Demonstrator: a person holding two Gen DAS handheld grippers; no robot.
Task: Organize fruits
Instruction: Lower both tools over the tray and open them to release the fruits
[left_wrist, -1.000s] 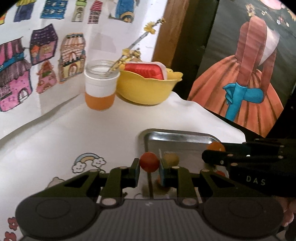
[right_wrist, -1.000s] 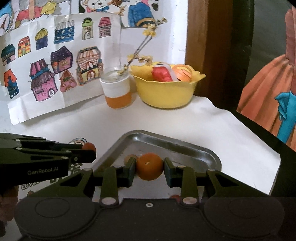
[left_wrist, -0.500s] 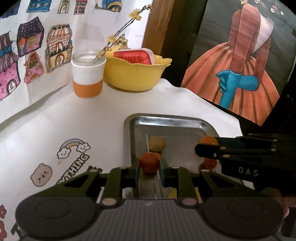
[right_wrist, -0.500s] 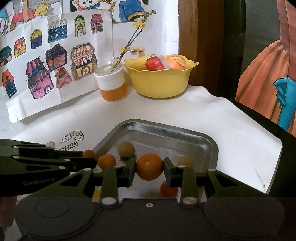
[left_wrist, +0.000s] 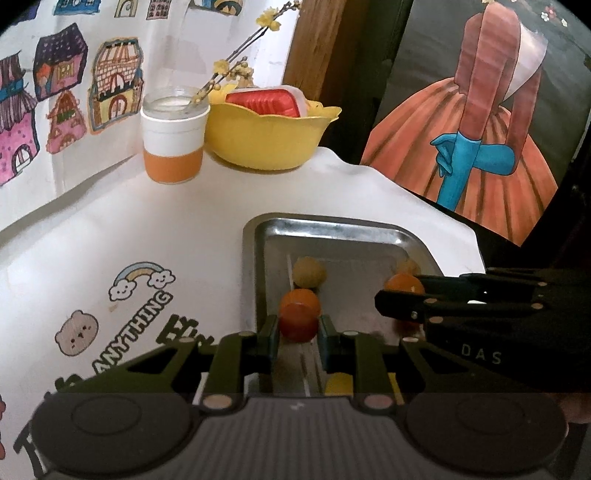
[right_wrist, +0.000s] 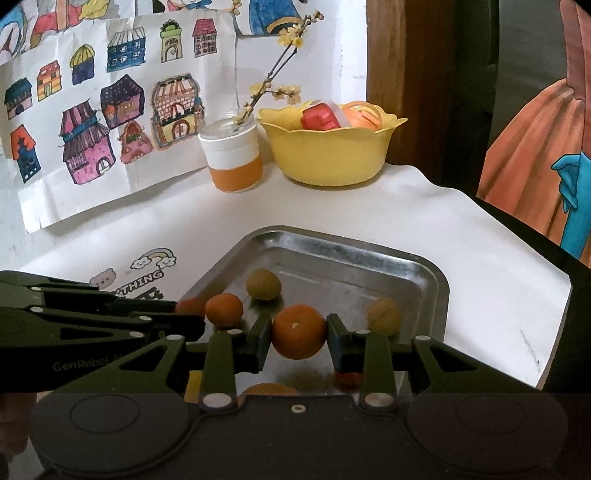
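My left gripper (left_wrist: 298, 328) is shut on a small red fruit (left_wrist: 298, 326) low over the left side of the steel tray (left_wrist: 325, 221). Just behind that fruit an orange fruit (left_wrist: 300, 300) and a yellow-green one (left_wrist: 309, 272) lie in the tray. My right gripper (right_wrist: 299, 332) is shut on an orange (right_wrist: 299, 331) above the tray (right_wrist: 369, 251). Several small fruits lie there: an orange one (right_wrist: 224, 310), a yellow-green one (right_wrist: 263, 283), a yellowish one (right_wrist: 384, 315). Each gripper shows in the other's view, the right gripper (left_wrist: 391, 299) from the right and the left gripper (right_wrist: 192, 321) from the left.
At the back of the white table stand a yellow bowl (right_wrist: 328, 155) with packets in it and an orange-and-white jar (right_wrist: 232, 162) holding a flowering twig. Drawings hang on the wall on the left. The table's edge (right_wrist: 554, 332) runs close to the tray's right side.
Both views now take in more of the tray, so several fruits lying in it have come into sight. Each gripper keeps the same fruit in its grip.
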